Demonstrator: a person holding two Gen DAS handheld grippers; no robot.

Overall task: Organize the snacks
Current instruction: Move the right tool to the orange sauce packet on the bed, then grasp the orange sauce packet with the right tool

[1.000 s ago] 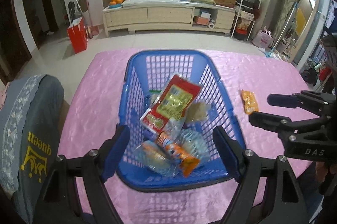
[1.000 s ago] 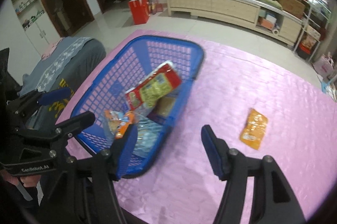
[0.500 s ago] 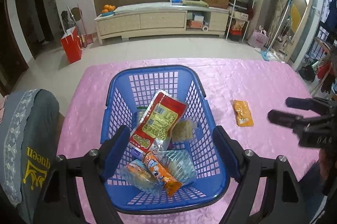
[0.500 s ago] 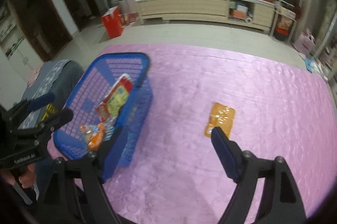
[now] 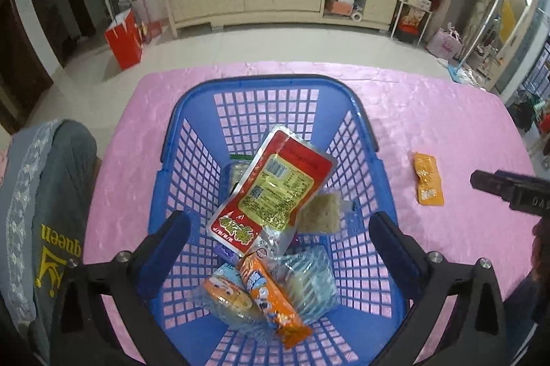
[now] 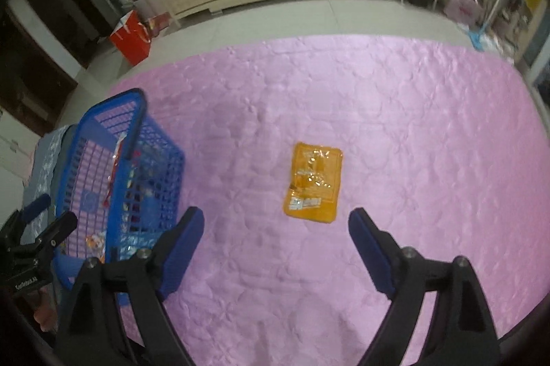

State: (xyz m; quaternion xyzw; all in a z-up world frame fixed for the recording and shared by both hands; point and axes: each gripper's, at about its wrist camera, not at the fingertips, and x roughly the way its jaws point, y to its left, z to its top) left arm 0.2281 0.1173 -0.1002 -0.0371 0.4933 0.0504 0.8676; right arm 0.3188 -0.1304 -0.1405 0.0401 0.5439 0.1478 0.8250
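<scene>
A blue plastic basket (image 5: 192, 139) stands on the pink tablecloth (image 5: 429, 111) and holds several snack packs, with a red and yellow pouch (image 5: 275, 187) on top and an orange wrapped bar (image 5: 271, 304) in front. My left gripper (image 5: 280, 249) is open and empty above the basket's near end. An orange snack packet (image 6: 312, 183) lies flat on the cloth right of the basket; it also shows in the left wrist view (image 5: 428, 178). My right gripper (image 6: 275, 245) is open and empty, just short of the packet. The basket shows at left in the right wrist view (image 6: 137, 111).
A grey chair back with a "queen" print (image 5: 44, 228) stands at the table's left edge. The right gripper's body (image 5: 508, 190) shows at the right of the left wrist view. Beyond the table are floor, a long low cabinet (image 5: 275, 1) and a red bag (image 5: 123, 35).
My right gripper has swung right, away from the basket, and now faces the orange packet between its fingers. My left gripper has drawn back a little over the basket. Both stay open.
</scene>
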